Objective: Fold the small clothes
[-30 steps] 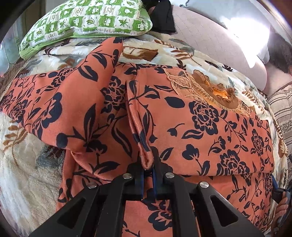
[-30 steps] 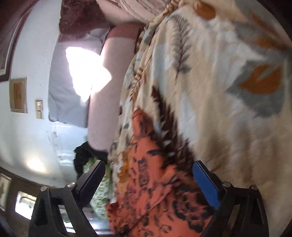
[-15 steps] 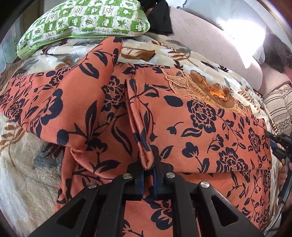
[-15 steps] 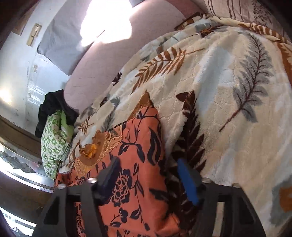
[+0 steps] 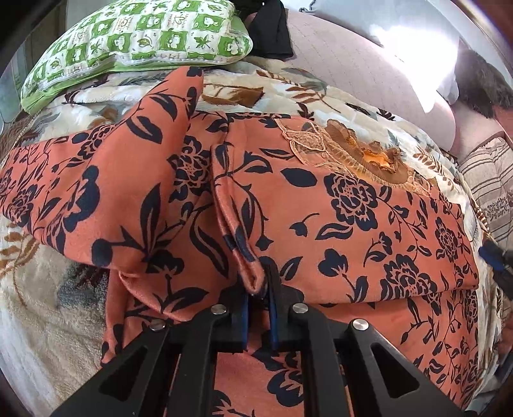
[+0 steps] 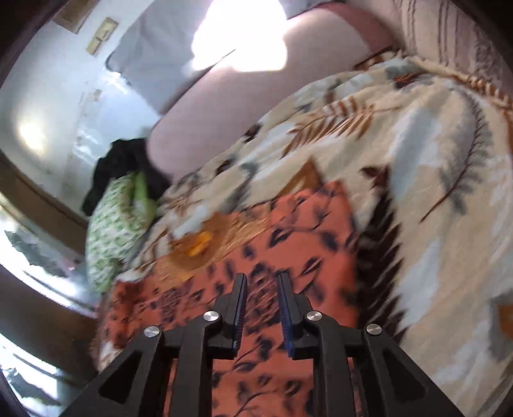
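An orange garment with a dark blue flower print (image 5: 352, 224) lies partly folded on a leaf-patterned blanket (image 5: 48, 288). It has a brown lace neckline (image 5: 352, 154). My left gripper (image 5: 258, 288) is shut on a hemmed edge fold of the garment (image 5: 237, 231). My right gripper (image 6: 261, 288) hovers over the garment's near corner (image 6: 304, 250) with its jaws narrowly apart and nothing visibly between them; the view is blurred. The right gripper also shows at the right edge of the left wrist view (image 5: 495, 259).
A green and white checked pillow (image 5: 138, 41) lies at the head of the bed with a black cloth (image 5: 272, 29) beside it. A pink headboard cushion (image 5: 352, 64) runs behind. A striped cushion (image 5: 490, 186) sits at the right.
My right gripper has swung over the garment's corner and its jaws have closed from wide open to a narrow gap. My left gripper stays shut on the hem fold.
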The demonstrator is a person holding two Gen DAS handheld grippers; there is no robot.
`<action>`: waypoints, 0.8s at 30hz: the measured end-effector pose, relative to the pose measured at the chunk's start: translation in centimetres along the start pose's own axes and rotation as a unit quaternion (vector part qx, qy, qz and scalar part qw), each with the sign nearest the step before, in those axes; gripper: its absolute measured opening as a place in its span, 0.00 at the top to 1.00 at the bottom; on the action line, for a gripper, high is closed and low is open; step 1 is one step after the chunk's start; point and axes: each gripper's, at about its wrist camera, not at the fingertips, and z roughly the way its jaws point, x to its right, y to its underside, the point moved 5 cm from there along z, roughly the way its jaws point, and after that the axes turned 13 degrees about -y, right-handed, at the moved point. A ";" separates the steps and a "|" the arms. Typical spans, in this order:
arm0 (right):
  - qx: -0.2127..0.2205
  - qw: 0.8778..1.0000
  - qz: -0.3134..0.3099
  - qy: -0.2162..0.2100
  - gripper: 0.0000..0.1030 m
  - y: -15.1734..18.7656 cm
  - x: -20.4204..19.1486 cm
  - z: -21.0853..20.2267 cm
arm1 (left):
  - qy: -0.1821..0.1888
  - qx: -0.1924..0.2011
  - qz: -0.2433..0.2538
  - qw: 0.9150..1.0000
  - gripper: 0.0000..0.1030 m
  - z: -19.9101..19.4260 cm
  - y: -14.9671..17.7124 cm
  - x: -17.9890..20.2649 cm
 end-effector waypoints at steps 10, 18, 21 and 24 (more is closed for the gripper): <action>0.045 0.997 0.016 0.059 0.05 5.0 0.0 -3.1 | 0.083 0.079 -0.063 0.991 0.22 -9.6 -0.1 -6.8; 0.038 0.999 -0.005 0.006 0.05 12.8 -4.3 -4.2 | 0.133 0.054 -0.354 0.924 0.23 -5.9 -1.5 -25.8; 0.026 1.000 -0.014 0.008 0.05 13.9 -4.5 -3.7 | 0.114 0.045 -0.404 0.906 0.23 -3.2 -2.3 -31.0; 0.027 1.000 -0.016 0.006 0.05 13.8 -4.3 -3.5 | 0.110 0.036 -0.422 0.899 0.23 -0.9 -3.1 -33.5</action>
